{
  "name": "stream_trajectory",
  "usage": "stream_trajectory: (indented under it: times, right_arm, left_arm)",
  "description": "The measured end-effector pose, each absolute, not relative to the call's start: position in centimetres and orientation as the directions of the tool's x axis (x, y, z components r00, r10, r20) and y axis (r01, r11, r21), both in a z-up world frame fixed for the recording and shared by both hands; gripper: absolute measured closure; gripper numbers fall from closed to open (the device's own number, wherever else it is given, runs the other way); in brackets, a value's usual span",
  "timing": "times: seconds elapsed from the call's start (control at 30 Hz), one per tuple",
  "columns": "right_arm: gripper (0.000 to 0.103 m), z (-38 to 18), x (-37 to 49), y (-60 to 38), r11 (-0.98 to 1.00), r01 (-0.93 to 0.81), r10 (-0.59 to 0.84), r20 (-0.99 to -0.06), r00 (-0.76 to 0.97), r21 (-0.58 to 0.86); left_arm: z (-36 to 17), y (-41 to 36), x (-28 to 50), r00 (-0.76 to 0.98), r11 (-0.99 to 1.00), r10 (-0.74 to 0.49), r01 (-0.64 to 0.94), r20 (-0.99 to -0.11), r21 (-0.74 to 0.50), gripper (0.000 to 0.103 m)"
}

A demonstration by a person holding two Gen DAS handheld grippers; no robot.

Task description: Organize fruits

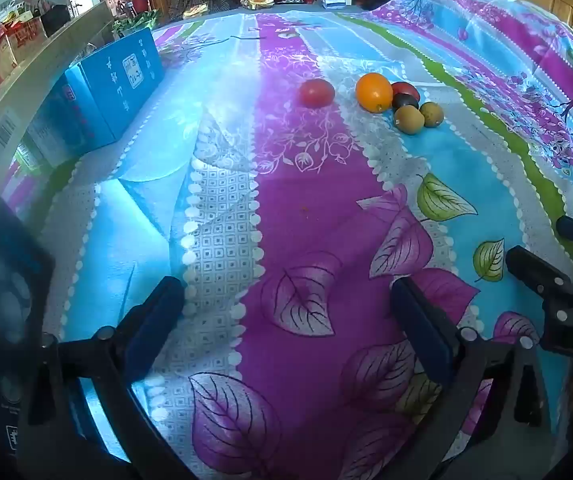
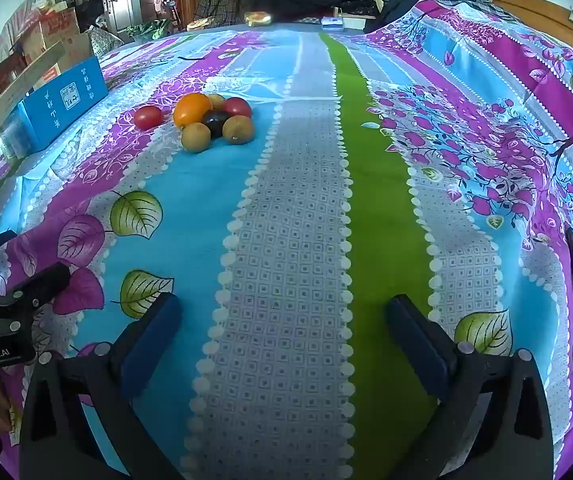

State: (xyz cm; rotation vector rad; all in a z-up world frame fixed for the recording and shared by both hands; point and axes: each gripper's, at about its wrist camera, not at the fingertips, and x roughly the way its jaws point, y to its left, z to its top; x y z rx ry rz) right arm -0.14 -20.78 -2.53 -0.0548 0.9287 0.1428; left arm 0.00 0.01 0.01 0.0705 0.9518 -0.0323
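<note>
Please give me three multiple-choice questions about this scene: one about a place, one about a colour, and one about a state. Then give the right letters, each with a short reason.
1. Where does the lone red fruit lie?
A. apart from the fruit pile, on the side toward the blue box
B. on top of the pile
C. inside the box

2. What colour is the biggest fruit in the pile?
A. green
B. orange
C. white

3. How are the two grippers?
A. both open, holding nothing
B. both shut on fruit
C. one holds the box

Key: 1 A, bedcover shows between it and the pile; 2 B, it looks orange in both views; 3 A, the left gripper and right gripper have fingers spread over bare bedcover.
</note>
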Motion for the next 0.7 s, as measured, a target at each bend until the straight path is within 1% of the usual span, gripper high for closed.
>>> stream_trajectory:
  times: [0.7]
  right_arm:
    - [0.0, -2.56, -0.11, -20.74, 0.989, -0.146, 0.101, -0.801, 0.591, 0.016]
  left_arm:
    - [0.0, -0.01, 0.0, 0.579, 0.997, 0.004, 0.059, -0.815, 0.046, 0.0]
